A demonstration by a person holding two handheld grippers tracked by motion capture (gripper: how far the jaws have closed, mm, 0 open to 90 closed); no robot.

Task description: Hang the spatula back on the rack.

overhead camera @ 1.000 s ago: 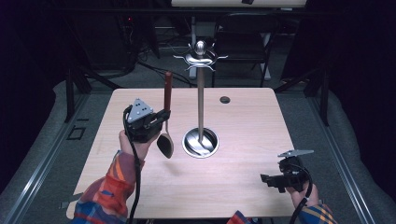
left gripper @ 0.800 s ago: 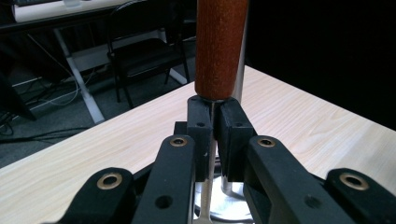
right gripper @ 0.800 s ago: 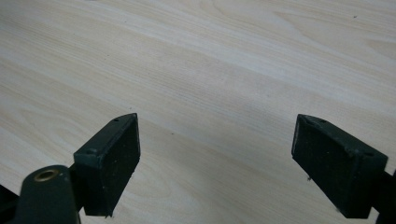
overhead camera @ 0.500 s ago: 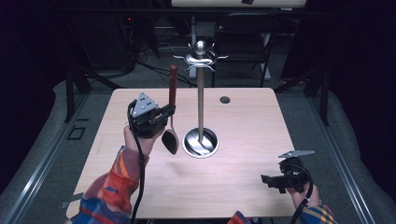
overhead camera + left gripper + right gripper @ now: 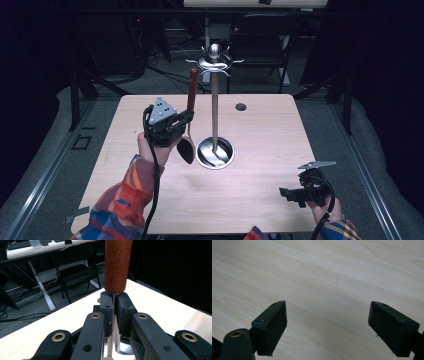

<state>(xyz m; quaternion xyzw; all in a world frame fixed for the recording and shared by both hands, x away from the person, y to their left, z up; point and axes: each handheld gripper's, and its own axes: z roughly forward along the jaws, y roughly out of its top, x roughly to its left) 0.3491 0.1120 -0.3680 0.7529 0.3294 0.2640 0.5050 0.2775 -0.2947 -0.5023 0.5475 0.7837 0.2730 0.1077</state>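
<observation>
The spoon (image 5: 189, 125) is held upright above the tabletop (image 5: 260, 130), just left of the stand (image 5: 214, 100), with the left gripper (image 5: 186, 119) fingers (image 5: 107, 307) pinching its metal neck below the wooden handle. The step in hand is judged to be hanging it on 1 of the stand's top hooks, so a further lift and sideways alignment are called for. The right gripper (image 5: 287, 193) is rested near the tabletop's front right edge, its 2 fingers (image 5: 273, 322) spread and empty.

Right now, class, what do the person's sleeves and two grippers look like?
Both sleeves are plaid in orange, red, blue and yellow. The left gripper and right gripper are black, each trailing a black cable and topped by a grey three-cornered plate. The jaws are blocky, with brass-coloured rivets.
</observation>
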